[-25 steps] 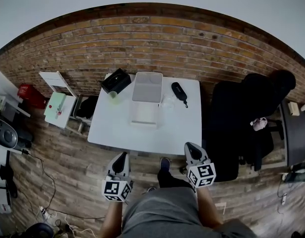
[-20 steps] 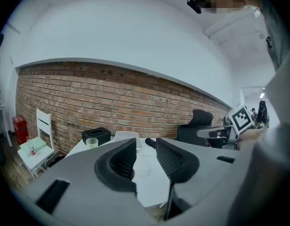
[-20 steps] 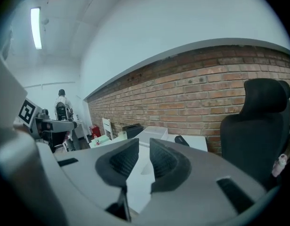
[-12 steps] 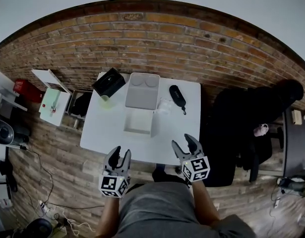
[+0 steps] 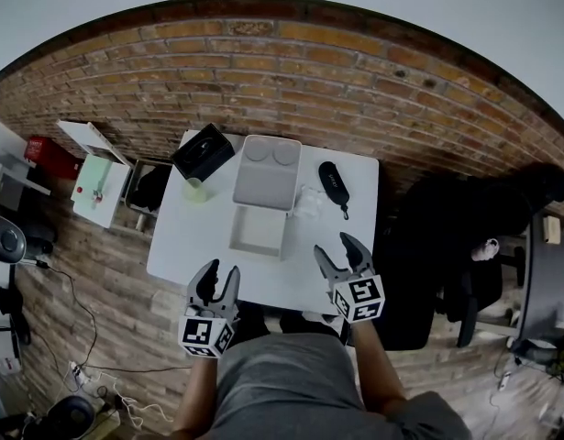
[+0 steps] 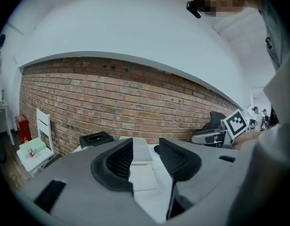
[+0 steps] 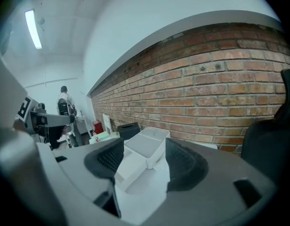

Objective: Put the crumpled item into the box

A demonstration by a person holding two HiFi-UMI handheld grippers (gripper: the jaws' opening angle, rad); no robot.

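The left gripper (image 5: 219, 275) and right gripper (image 5: 337, 248) hover at the near edge of the table (image 5: 185, 241), jaws opening on nothing, so I'd call this the approach. The crumpled item (image 5: 308, 202) lies ahead of the right gripper, just beside the open box (image 5: 257, 253). The next move is probably for that gripper to reach forward and close on it.

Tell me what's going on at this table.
A person stands at the near edge of the white table with a gripper in each hand. The left gripper and right gripper hover over that edge, and both sets of jaws are opening with nothing between them. The white box sits open mid-table with its lid tipped back. The crumpled item lies on the table just right of the box, untouched and not yet inside.
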